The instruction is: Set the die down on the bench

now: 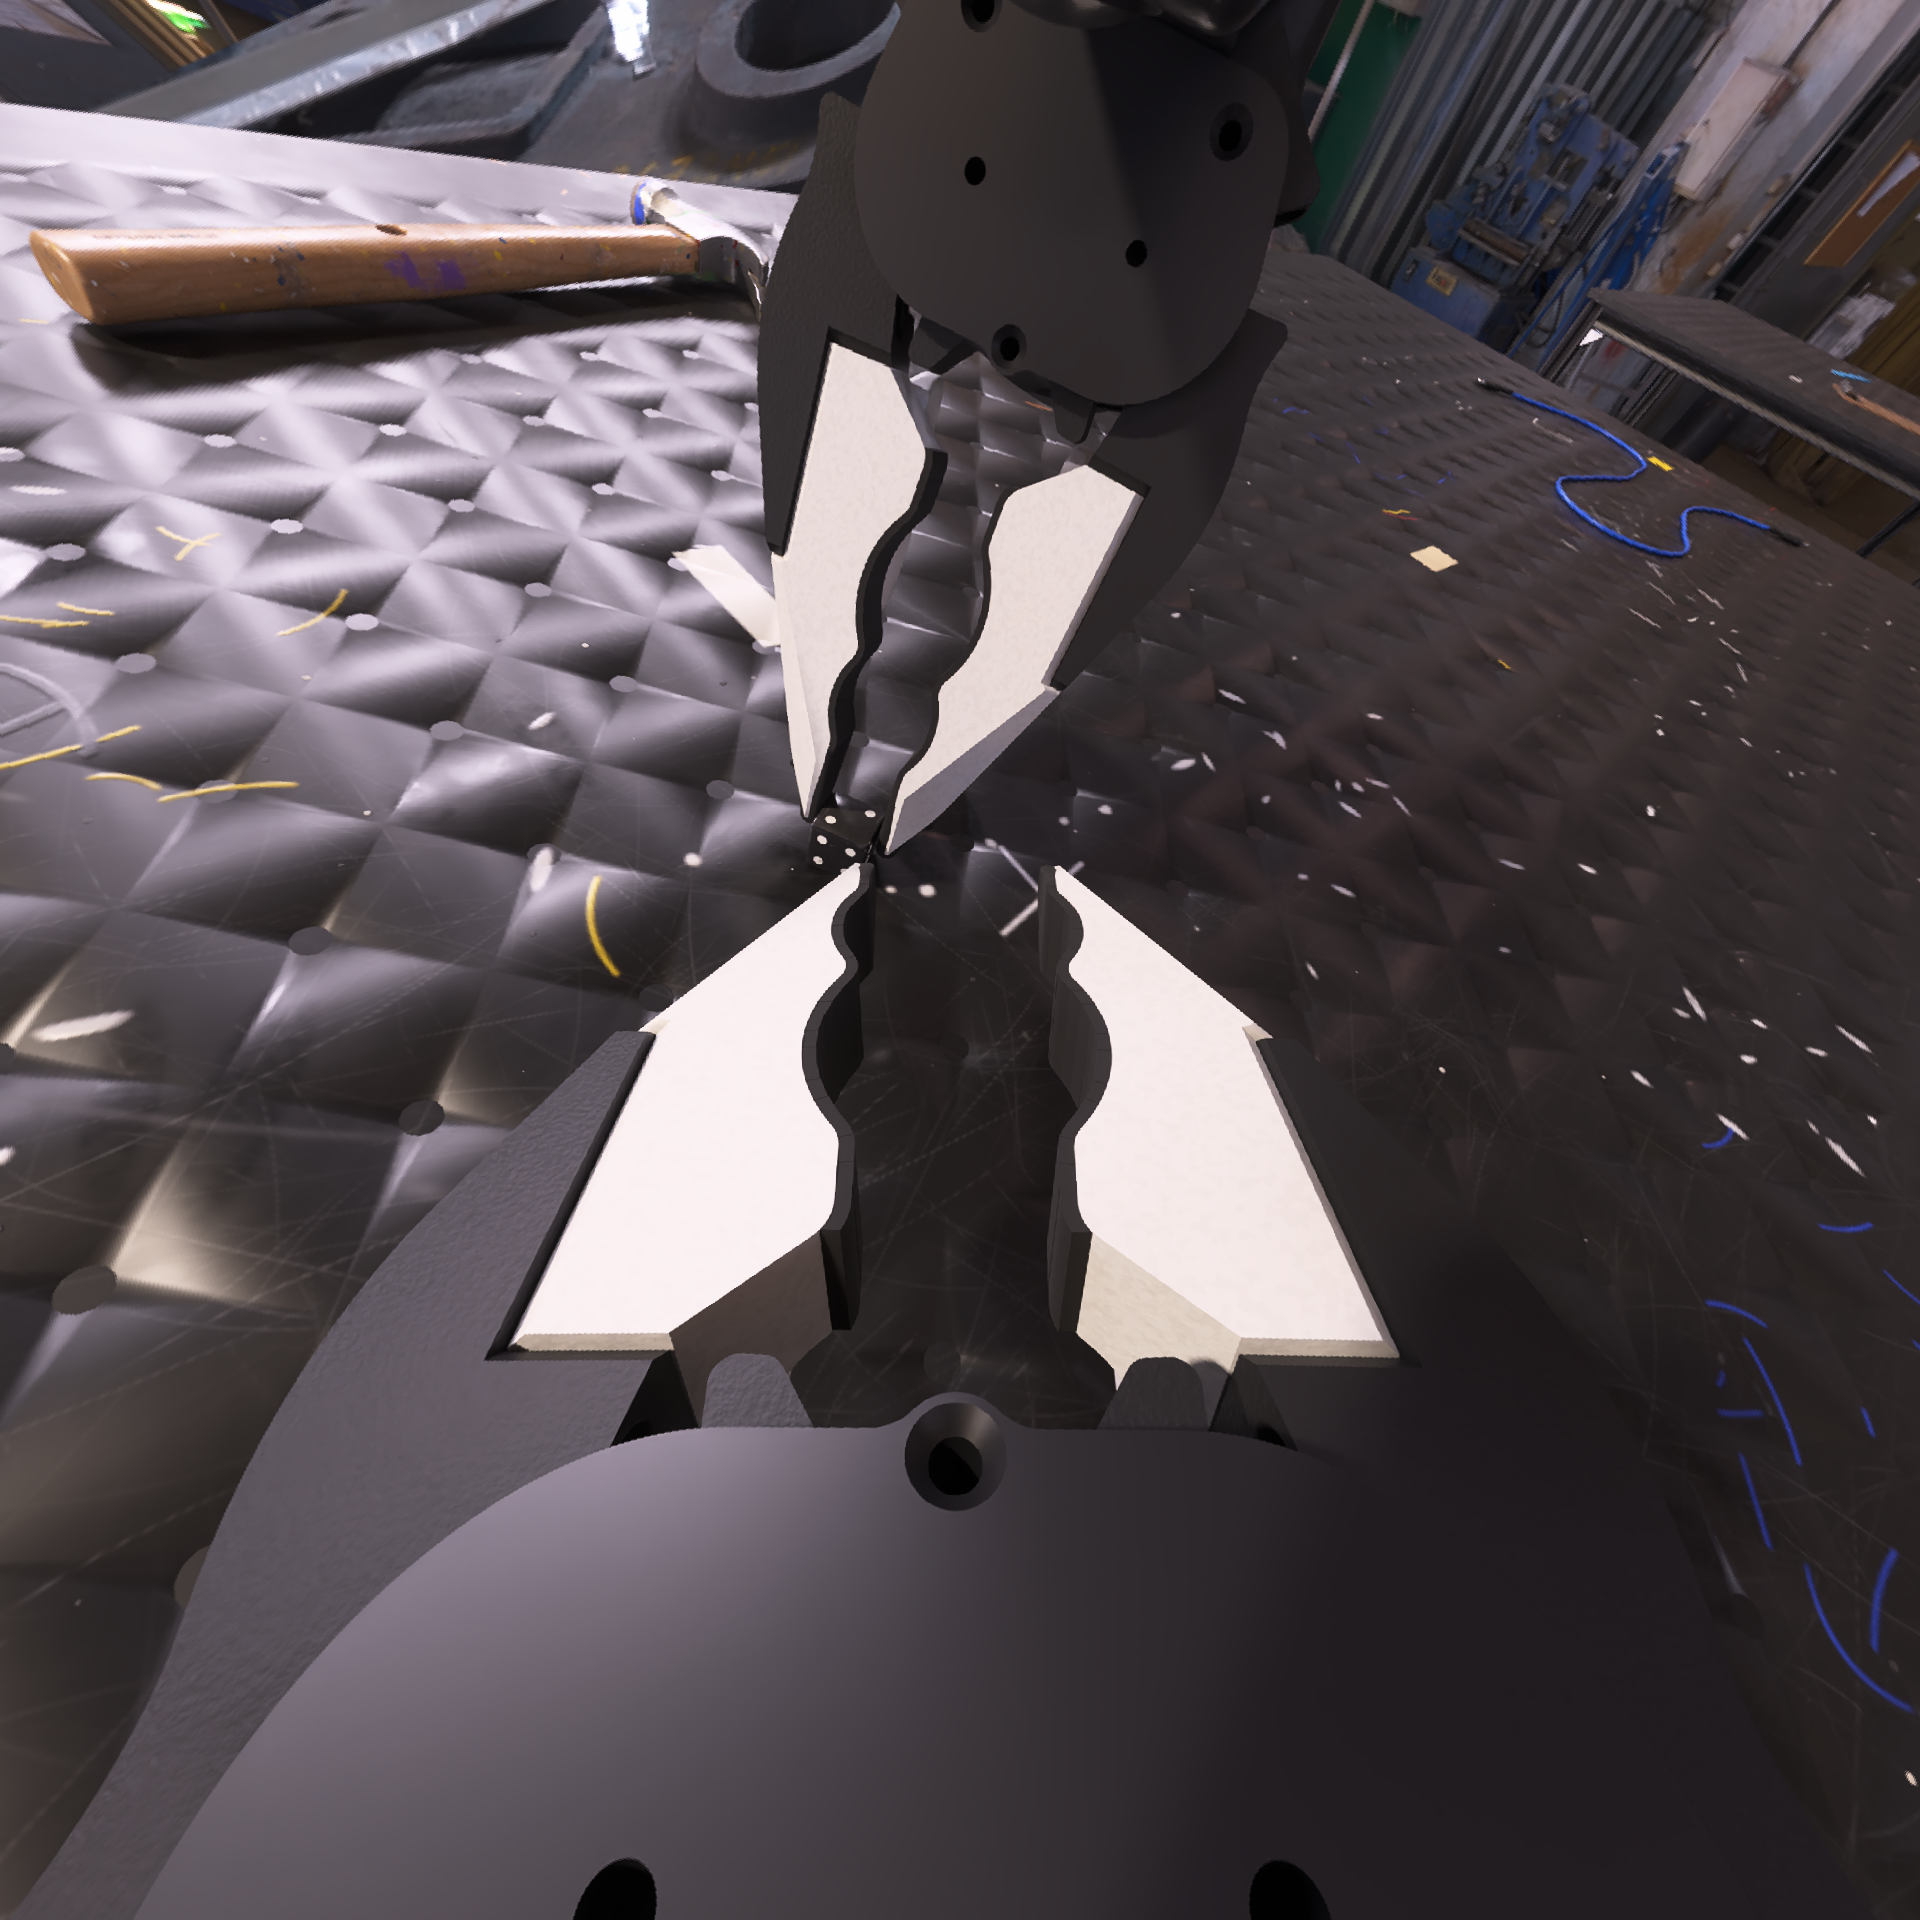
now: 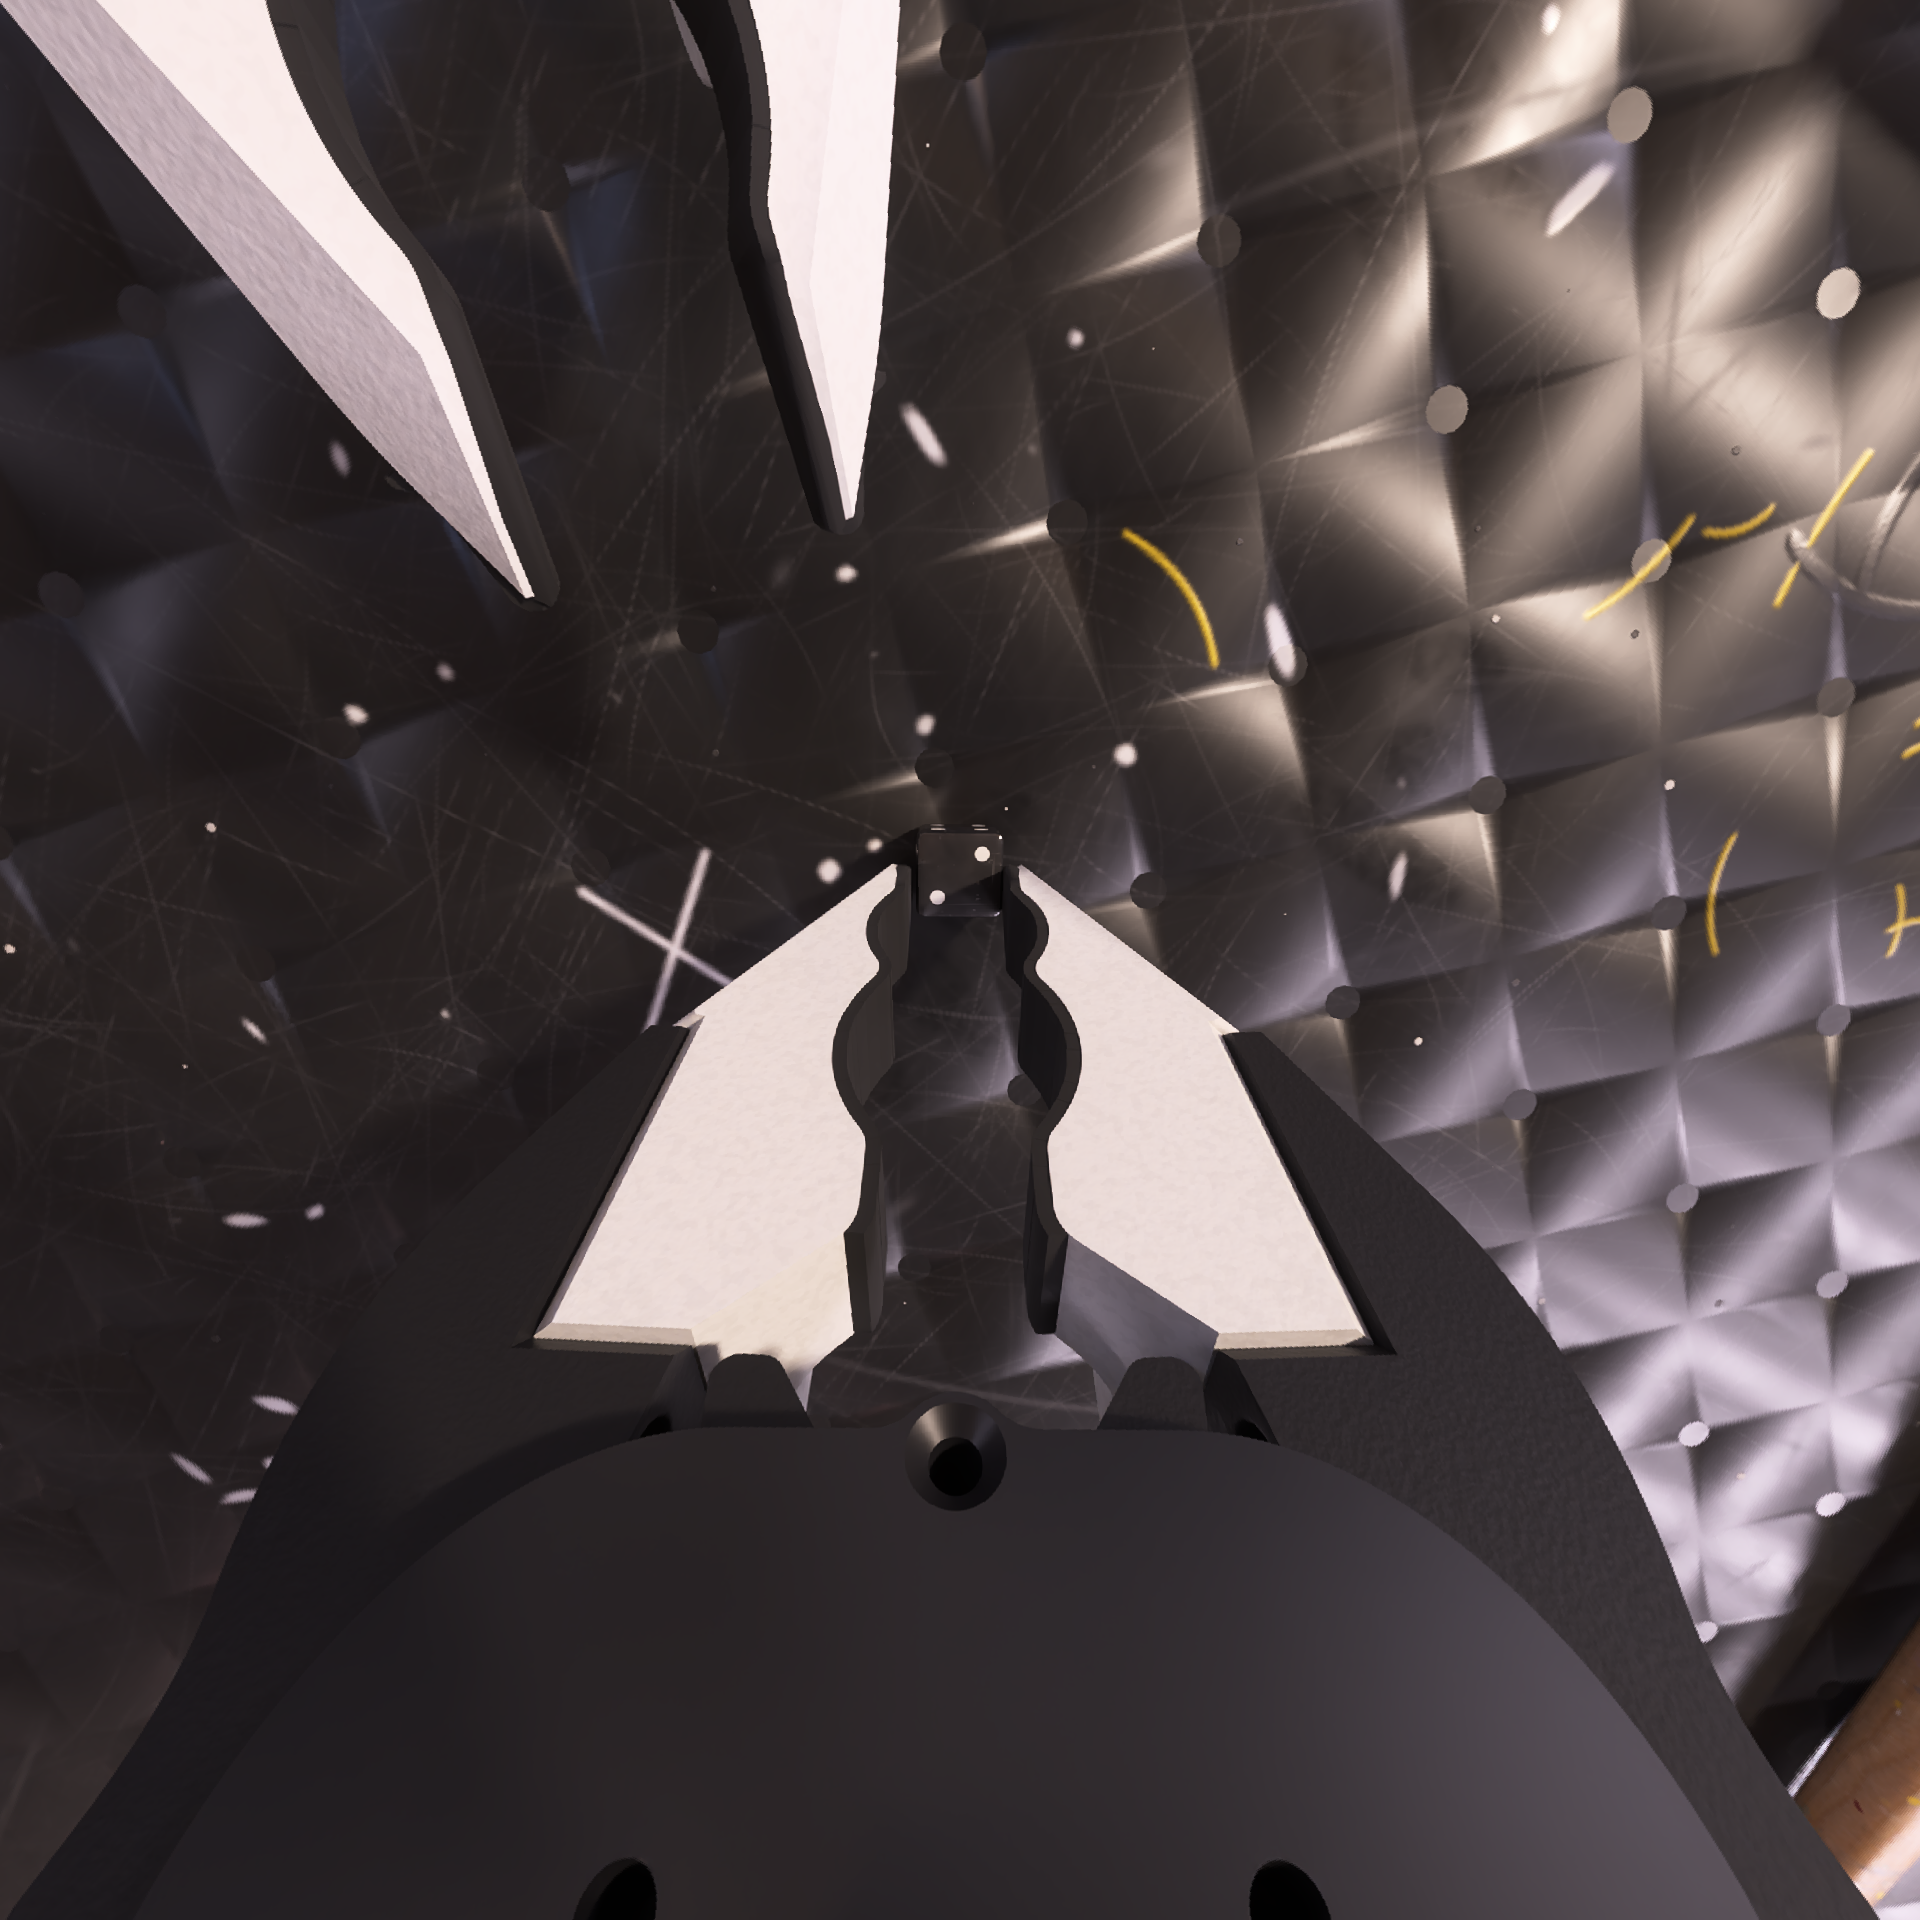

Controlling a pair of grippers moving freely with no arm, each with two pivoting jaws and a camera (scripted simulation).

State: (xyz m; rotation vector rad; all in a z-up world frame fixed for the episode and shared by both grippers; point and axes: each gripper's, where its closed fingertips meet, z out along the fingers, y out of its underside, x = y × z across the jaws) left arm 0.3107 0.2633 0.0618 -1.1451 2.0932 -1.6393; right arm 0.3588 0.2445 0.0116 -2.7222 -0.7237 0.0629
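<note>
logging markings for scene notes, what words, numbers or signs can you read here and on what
No legible words or numbers anywhere.
die: white pips only, no writing.
bench: yellow and white scratch marks, not letters.
hammer: purple smudges on the handle, no text.
blue machine: small yellowish patch, too small to read.

Black die (image 2: 958, 876) with white pips. White pads on matte black fingers of right gripper (image 2: 958, 883); same on left gripper (image 1: 961, 878). Dark steel bench (image 1: 364, 582), quilted square pattern, yellow and blue scribbles, white flecks. Brown wooden hammer (image 1: 364, 260) handle, purple smudges.
</note>
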